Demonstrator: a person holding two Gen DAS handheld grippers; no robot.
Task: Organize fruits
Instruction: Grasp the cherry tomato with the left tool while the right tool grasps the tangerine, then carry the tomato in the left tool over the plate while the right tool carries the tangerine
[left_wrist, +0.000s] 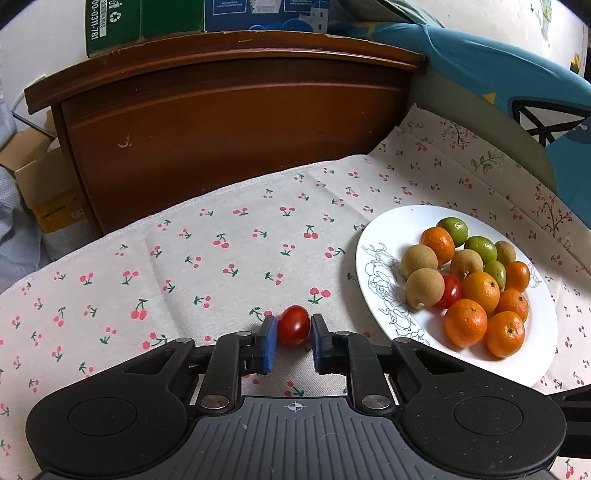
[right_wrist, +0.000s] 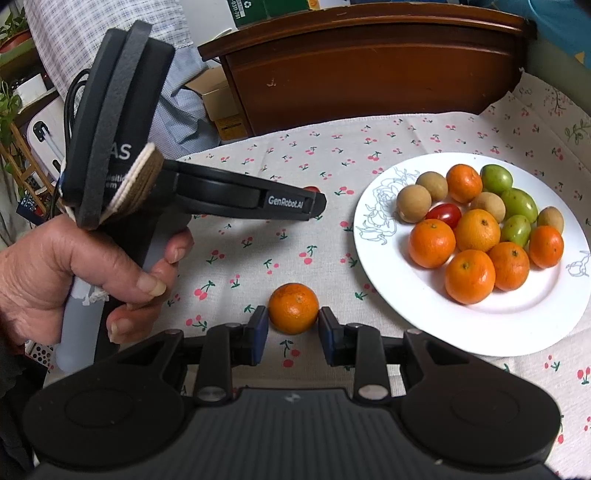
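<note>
A white plate (left_wrist: 376, 240) at the right of the cherry-print cloth holds several oranges, green fruits, brown longans and a cherry tomato; the plate also shows in the right wrist view (right_wrist: 406, 314). My left gripper (left_wrist: 293, 330) has its blue pads closed on a red cherry tomato (left_wrist: 293, 325), held just above the cloth left of the plate. My right gripper (right_wrist: 293, 325) has its pads against both sides of a small orange (right_wrist: 293, 308) on the cloth, left of the plate's front rim. The left gripper's body (right_wrist: 221, 192) shows in the right wrist view, with the tomato (right_wrist: 312, 189) peeking behind it.
A dark wooden headboard (left_wrist: 236, 140) stands behind the cloth's far edge. Cardboard boxes (left_wrist: 37, 177) lie at the far left. A blue cushion (left_wrist: 498, 74) rises at the far right. The hand (right_wrist: 74, 266) holding the left gripper is at the left.
</note>
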